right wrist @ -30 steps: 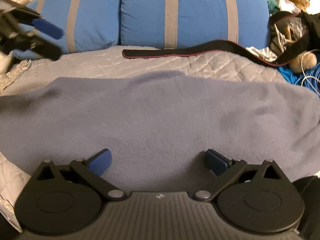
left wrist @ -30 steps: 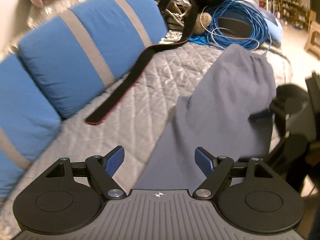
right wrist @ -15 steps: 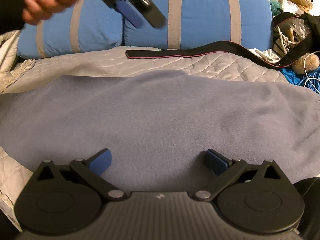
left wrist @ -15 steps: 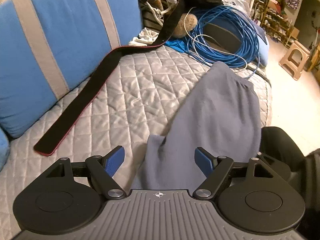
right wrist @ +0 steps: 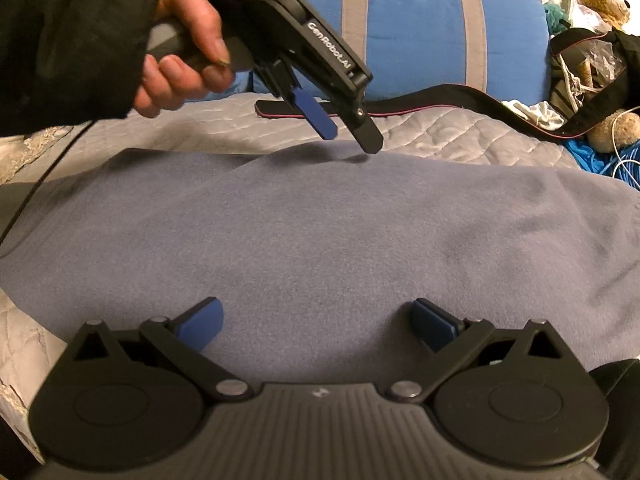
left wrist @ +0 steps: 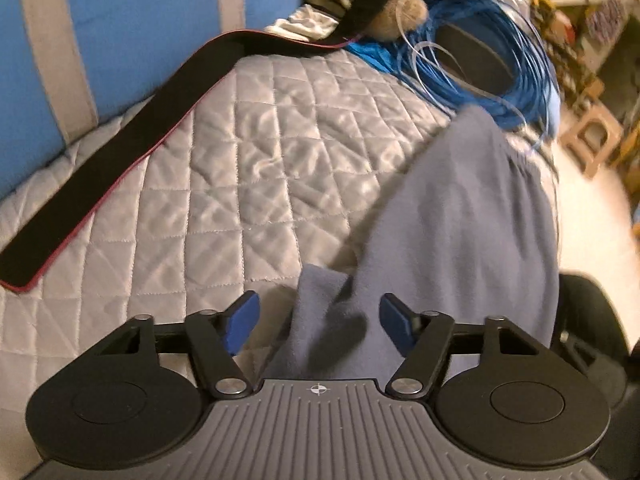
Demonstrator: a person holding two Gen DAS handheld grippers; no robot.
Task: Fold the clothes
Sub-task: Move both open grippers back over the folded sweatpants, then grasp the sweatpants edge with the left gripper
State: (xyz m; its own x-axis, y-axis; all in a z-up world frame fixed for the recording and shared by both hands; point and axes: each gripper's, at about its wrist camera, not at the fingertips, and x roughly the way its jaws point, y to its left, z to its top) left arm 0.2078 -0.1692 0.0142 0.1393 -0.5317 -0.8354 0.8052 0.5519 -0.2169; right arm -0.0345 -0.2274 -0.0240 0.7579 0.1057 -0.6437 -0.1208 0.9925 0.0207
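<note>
The garment, a grey-blue fleece piece, is lying spread on the quilted bed, its long axis running left to right in the right wrist view, between the near edge of the bed and the blue cushions at the far side. A raised fold along its far edge is sitting directly between the pads of the left claw, slightly toward the left pad in the left wrist view. The left claw is pointing steeply down onto that edge; its jaws are closing, with the cloth between them but both pads apparently clear of it, so nothing is gripped yet. In the right wrist view the left claw is hanging just above the far edge, the hand wrapped round its handle, a dark sleeve behind it.

The right claw is resting low over the near edge of the garment, wide open and holding nothing, tilted moderately downward. Of the two, the left is the nearer to a graspable fold; judging from this, the coming move is a pinch of the far edge, to be drawn back toward the near side.

Beyond the garment a black strap is lying across the quilt, well apart, and a coil of blue cable is piled at the far right.
</note>
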